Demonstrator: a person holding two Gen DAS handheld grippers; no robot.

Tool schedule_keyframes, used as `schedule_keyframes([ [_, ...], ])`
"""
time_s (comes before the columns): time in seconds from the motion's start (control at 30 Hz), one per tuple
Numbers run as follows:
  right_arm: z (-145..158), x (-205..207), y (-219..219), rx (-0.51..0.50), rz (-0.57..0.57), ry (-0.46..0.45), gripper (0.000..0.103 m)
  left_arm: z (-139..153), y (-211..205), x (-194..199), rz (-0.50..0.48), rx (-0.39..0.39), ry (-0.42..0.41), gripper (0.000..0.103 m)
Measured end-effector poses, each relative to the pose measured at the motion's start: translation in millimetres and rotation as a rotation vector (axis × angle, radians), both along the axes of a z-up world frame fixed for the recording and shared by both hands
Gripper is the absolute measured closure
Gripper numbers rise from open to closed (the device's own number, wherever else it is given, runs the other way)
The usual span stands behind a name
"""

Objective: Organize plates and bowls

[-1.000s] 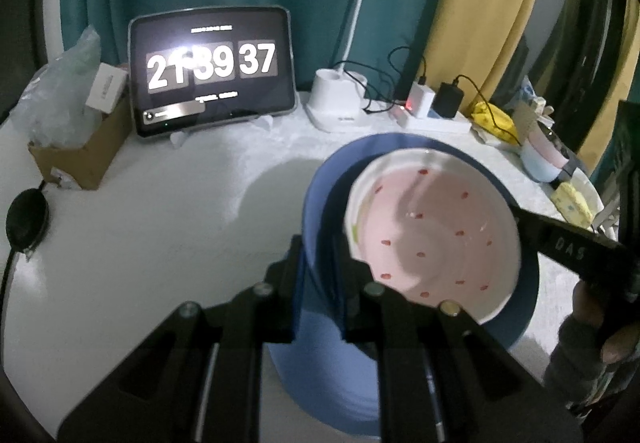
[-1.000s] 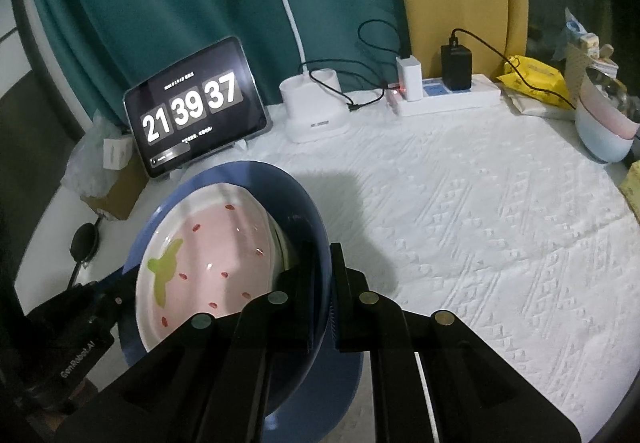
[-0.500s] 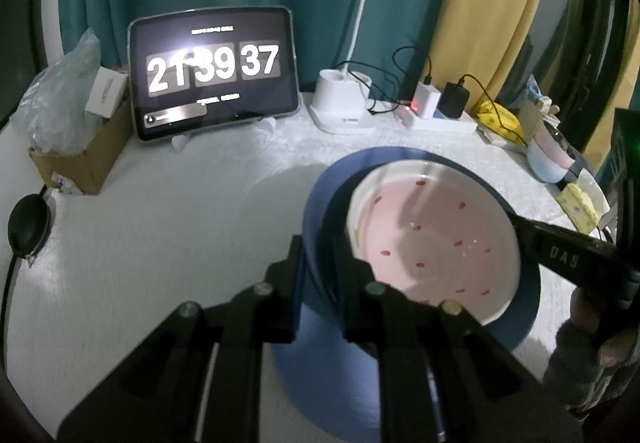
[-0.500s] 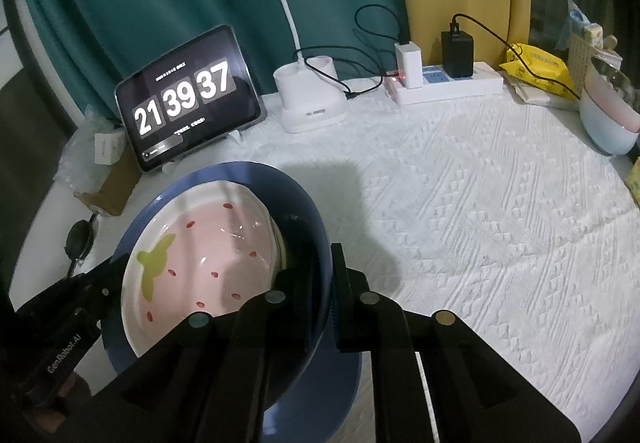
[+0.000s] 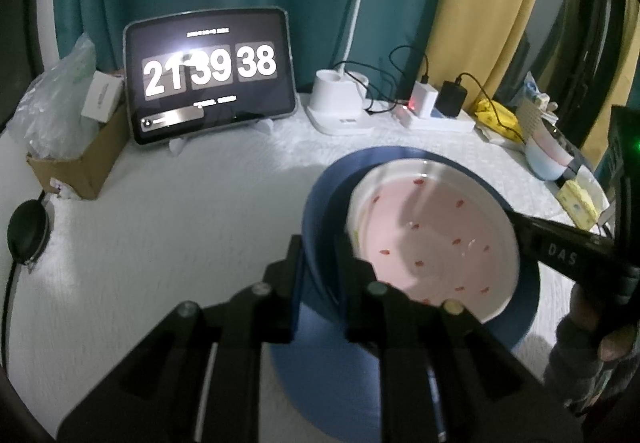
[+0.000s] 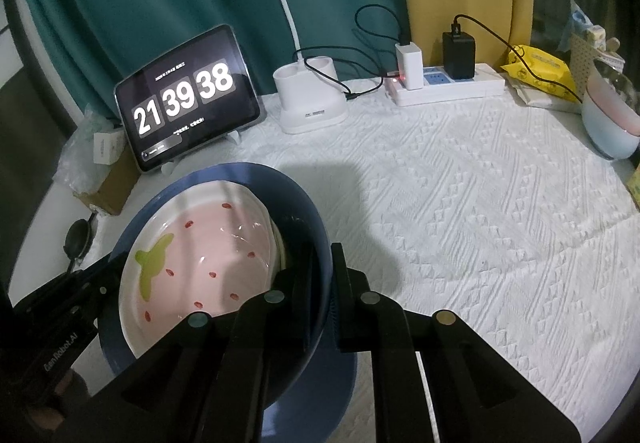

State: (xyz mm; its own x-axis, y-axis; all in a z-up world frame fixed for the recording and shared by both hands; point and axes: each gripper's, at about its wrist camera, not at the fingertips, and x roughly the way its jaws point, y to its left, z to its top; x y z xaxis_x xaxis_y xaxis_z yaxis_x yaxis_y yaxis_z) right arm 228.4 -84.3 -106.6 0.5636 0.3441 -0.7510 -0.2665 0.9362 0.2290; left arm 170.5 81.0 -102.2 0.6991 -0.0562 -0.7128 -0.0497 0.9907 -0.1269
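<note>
A deep blue bowl [image 5: 332,183] holds a pink strawberry-patterned dish [image 5: 432,243] with a white rim. My left gripper [image 5: 320,267] is shut on the bowl's near-left rim. My right gripper [image 6: 322,275] is shut on the opposite rim, and its black finger [image 5: 560,251] shows at the right in the left wrist view. The right wrist view shows the same blue bowl [image 6: 224,173], the pink dish [image 6: 208,255] with its green leaf mark, and the left gripper's finger [image 6: 68,307]. A flat blue plate [image 6: 340,375] lies right under the bowl; whether they touch I cannot tell.
Stacked pale blue and pink bowls [image 6: 608,123] stand at the table's right edge. At the back are a tablet clock [image 6: 184,99], a white lamp base [image 6: 312,103], a power strip [image 6: 444,87] and a yellow packet [image 6: 540,71]. A cardboard box [image 5: 80,159] sits back left on the white textured cloth [image 6: 480,223].
Both grippers keep their hold on the blue bowl's rim and the stack has barely shifted. The clock's seconds went from 37 to 38.
</note>
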Motion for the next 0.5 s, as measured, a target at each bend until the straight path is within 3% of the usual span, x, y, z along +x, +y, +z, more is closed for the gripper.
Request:
schedule_keyframes([
  [0.1, 0.3, -0.3, 1.8, -0.009, -0.004, 0.0, 0.092, 0.7, -5.4, -0.1, 0.006, 0.044, 0.001, 0.089],
  [0.5, 1.4, -7.0, -5.5, -0.023, -0.017, 0.009, 0.092, 0.9, -11.3, -8.8, -0.021, 0.051, 0.004, 0.088],
])
